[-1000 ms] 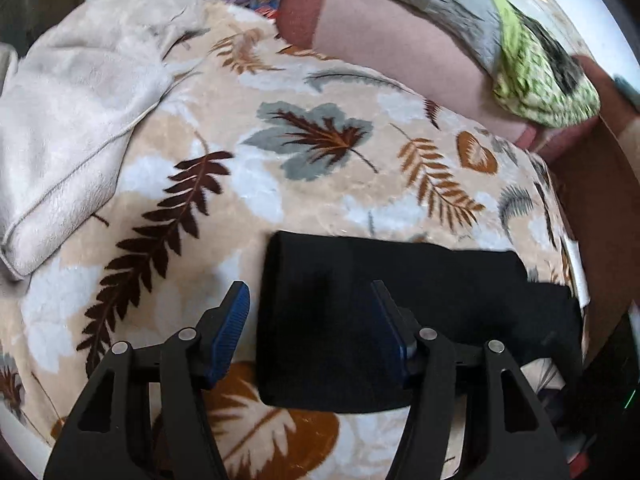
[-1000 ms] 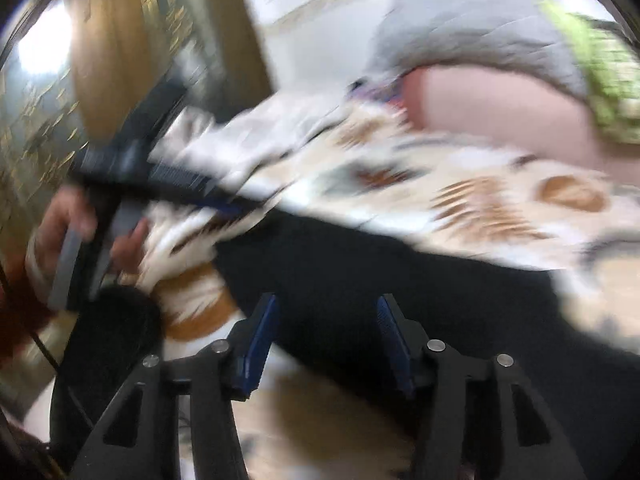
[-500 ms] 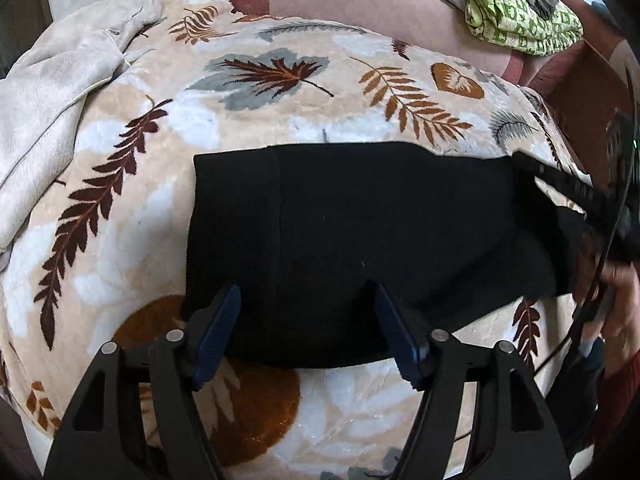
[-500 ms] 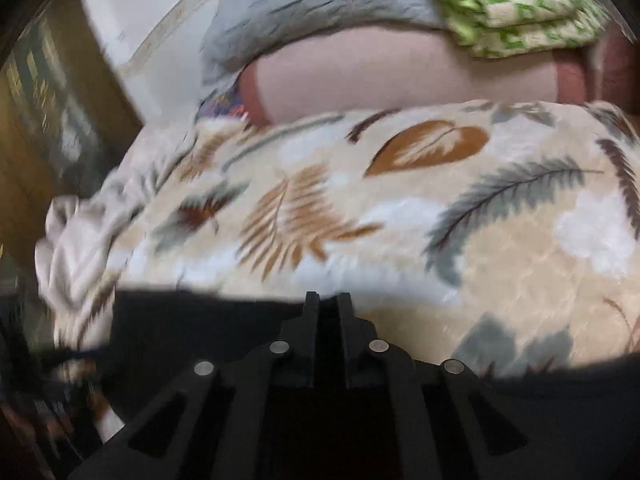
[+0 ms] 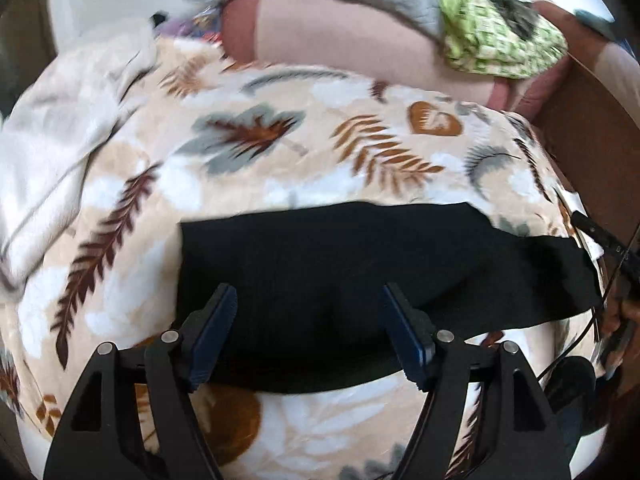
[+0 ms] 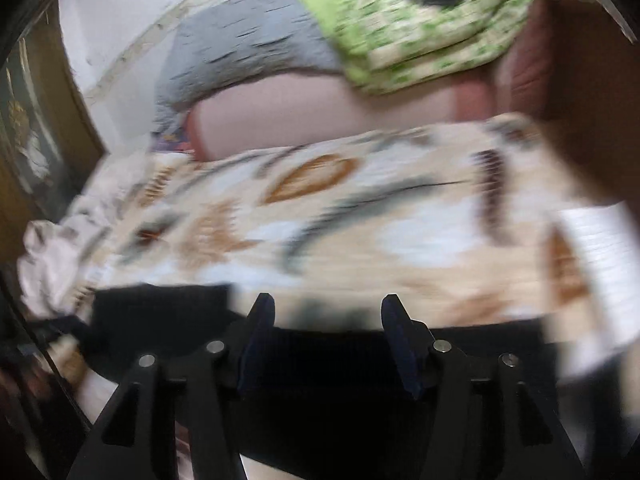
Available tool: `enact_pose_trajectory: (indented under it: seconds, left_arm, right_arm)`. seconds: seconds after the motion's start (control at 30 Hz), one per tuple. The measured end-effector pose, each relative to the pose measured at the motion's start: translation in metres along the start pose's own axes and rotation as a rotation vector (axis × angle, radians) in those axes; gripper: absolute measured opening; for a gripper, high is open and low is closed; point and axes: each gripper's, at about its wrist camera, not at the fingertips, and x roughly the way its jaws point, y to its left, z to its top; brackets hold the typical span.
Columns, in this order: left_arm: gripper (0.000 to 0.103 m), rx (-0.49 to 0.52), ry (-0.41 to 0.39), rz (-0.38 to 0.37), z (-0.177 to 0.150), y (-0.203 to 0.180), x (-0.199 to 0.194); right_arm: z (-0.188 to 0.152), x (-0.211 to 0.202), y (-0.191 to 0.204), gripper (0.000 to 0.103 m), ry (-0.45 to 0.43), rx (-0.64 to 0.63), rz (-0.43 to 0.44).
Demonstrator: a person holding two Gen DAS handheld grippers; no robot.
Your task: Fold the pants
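The black pants are spread folded across the leaf-patterned blanket in the lower middle of both views. Both the left hand-held gripper and the right hand-held gripper are seen opening just above the cloth, with nothing gripped.

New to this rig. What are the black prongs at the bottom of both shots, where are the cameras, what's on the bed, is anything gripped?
No robot here: a person carries a hand-held two-finger claw in each hand, with a fisheye camera on each looking forward along the fingers. The prongs are those fingers.

The left-wrist view shows the left claw above black pants, which lie folded on a leaf-print blanket. At its right edge, part of the other tool and the hand holding it show.

The right-wrist view is blurred; the right claw sits over the same pants.

Both claws are opening, and neither grips anything. A pale towel lies at the left; pillows and a green patterned cloth lie behind.
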Motion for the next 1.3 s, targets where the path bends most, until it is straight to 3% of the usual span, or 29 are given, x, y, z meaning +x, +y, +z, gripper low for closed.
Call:
enact_pose_trajectory:
  seconds: [0.1,0.2,0.43,0.5,0.57,0.6,0.63,0.67,0.73,0.9,1.17,1.27,1.3]
  left_arm:
    - [0.074,0.054,0.015,-0.039,0.004,-0.025,0.011]
    - [0.074,0.086,0.049,-0.077,0.006,-0.045,0.028]
    - [0.074,0.093,0.13,-0.045,-0.007,-0.055,0.05]
    - [0.074,0.08,0.134,-0.044,-0.008,-0.053,0.052]
    - [0.074,0.079,0.134,-0.034,-0.01,-0.054,0.053]
    - [0.074,0.081,0.133,-0.028,-0.01,-0.055,0.054]
    - [0.074,0.084,0.132,-0.02,-0.01,-0.057,0.054]
    - [0.074,0.086,0.132,-0.016,-0.011,-0.058,0.054]
    - [0.074,0.087,0.135,-0.013,-0.01,-0.059,0.054]
    - [0.074,0.058,0.134,-0.05,-0.009,-0.056,0.049]
    - [0.074,0.05,0.113,-0.034,-0.014,-0.058,0.049]
    - [0.074,0.047,0.103,-0.033,-0.014,-0.057,0.046]
    - [0.074,0.051,0.096,-0.022,-0.014,-0.057,0.045]
  right_arm:
    - [-0.003,-0.014,-0.041,0.059,0.017,-0.047,-0.088]
    - [-0.011,-0.001,-0.064,0.059,0.073,-0.126,-0.057]
    - [-0.034,0.033,-0.053,0.057,0.191,-0.403,0.017]
    - [-0.043,0.042,-0.05,0.058,0.207,-0.478,-0.002]
    - [-0.042,0.044,-0.054,0.057,0.2,-0.461,0.016]
    - [-0.041,0.046,-0.055,0.039,0.215,-0.436,0.034]
    - [-0.04,0.046,-0.05,0.014,0.224,-0.439,0.045]
    - [-0.04,0.045,-0.045,0.006,0.217,-0.464,0.026]
    - [-0.041,0.04,-0.032,0.005,0.205,-0.541,-0.021]
    - [-0.016,0.012,-0.032,0.005,0.07,-0.498,-0.065]
    - [-0.033,0.06,-0.027,0.006,0.17,-0.492,-0.15]
    - [-0.028,0.044,-0.031,0.024,0.143,-0.42,-0.139]
    - [-0.026,0.036,-0.03,0.038,0.131,-0.394,-0.139]
